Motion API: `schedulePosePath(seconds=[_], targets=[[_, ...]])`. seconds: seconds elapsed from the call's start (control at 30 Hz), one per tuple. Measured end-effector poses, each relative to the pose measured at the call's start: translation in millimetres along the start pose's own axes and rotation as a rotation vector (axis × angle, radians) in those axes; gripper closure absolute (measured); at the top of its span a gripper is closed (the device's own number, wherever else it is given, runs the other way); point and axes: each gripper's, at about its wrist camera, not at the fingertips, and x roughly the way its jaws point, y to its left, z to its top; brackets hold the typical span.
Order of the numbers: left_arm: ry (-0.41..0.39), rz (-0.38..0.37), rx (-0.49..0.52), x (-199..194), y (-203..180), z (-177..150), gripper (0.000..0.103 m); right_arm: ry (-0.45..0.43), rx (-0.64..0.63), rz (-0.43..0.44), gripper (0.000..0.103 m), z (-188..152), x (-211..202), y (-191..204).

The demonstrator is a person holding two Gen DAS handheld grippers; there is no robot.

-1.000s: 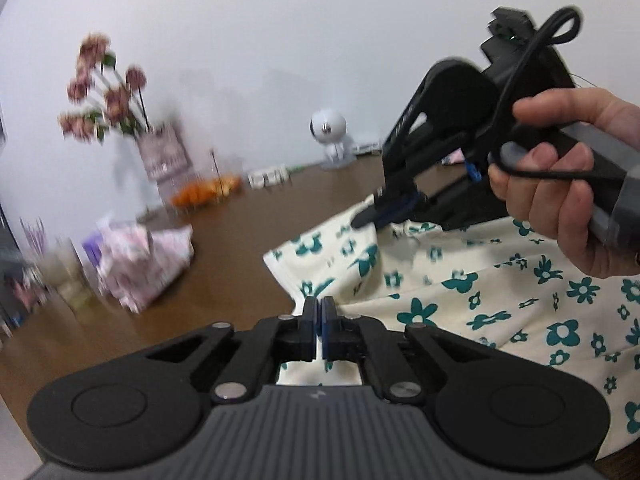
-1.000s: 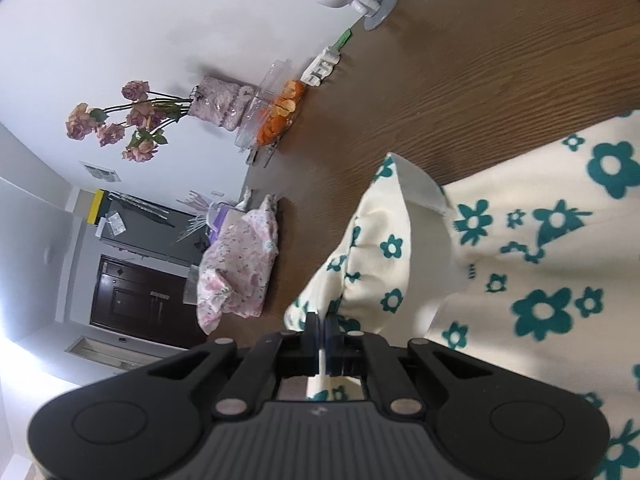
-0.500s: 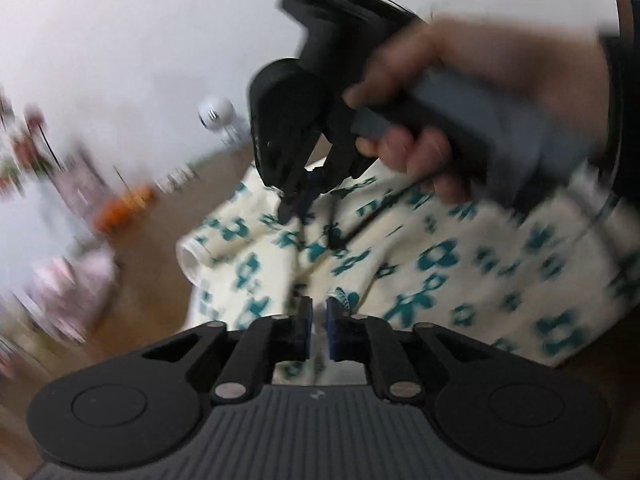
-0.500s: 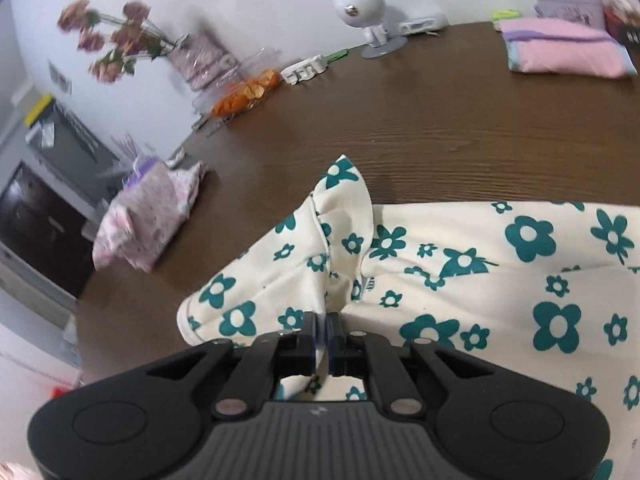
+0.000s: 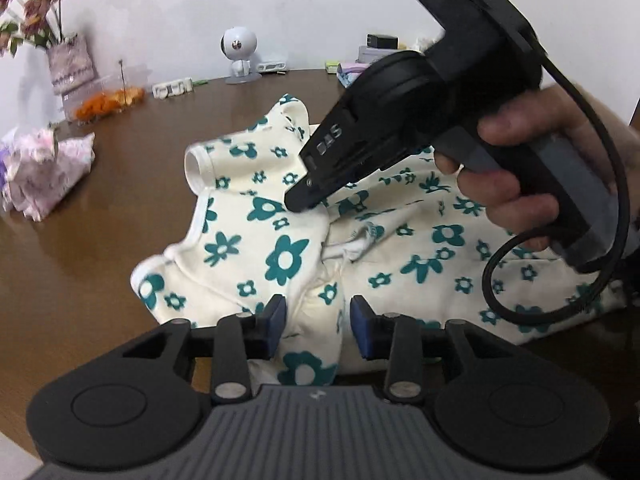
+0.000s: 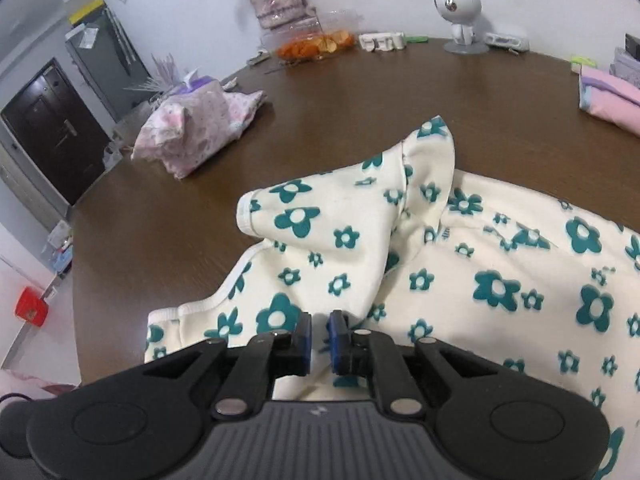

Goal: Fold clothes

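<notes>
A cream garment with teal flowers (image 5: 288,256) lies rumpled on the brown table (image 5: 100,248), one sleeve folded over its body. My left gripper (image 5: 318,320) is at the near hem. Its jaws are opening, and a fold of cloth stands loose between the pads. My right gripper (image 5: 298,204), held by a hand (image 5: 520,168), has its tip down on the garment near the sleeve. In the right wrist view the right gripper (image 6: 320,336) is nearly closed, with a thin fold of the garment (image 6: 500,288) pinched between its pads.
A crumpled pink floral cloth (image 6: 200,124) sits on the table (image 6: 360,112) to the left. Folded pink clothes (image 6: 612,98) lie at the far right. Along the back wall stand a flower vase (image 6: 276,0), a box of orange snacks (image 6: 316,46) and a small white camera (image 6: 458,8).
The left jaws have gone from closed on the hem to parted. The right gripper rolled upright and swung across, laying the sleeve over the garment's body.
</notes>
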Motion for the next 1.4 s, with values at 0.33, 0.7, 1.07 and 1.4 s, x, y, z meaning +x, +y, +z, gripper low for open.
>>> schedulePosePath(seconds=[0.33, 0.7, 1.07, 1.4], targets=[[-0.038, -0.056, -0.040, -4.7, 1.9, 20.9, 0.062, -0.115, 0.062, 0.050, 0.091, 62.7, 7.0, -9.8], [-0.004, -0.079, -0.088, -8.0, 1.3, 10.8, 0.061, -0.045, 0.112, 0.095, 0.093, 71.8, 61.9, -12.5], [0.001, -0.171, -0.001, -13.1, -22.8, -1.8, 0.047, -0.072, 0.229, -0.011, 0.089, 38.4, -1.7, -61.4], [-0.038, -0.262, -0.108, -29.3, 2.2, 5.1, 0.038, -0.055, 0.095, 0.074, 0.088, -59.6, -46.6, -13.7]])
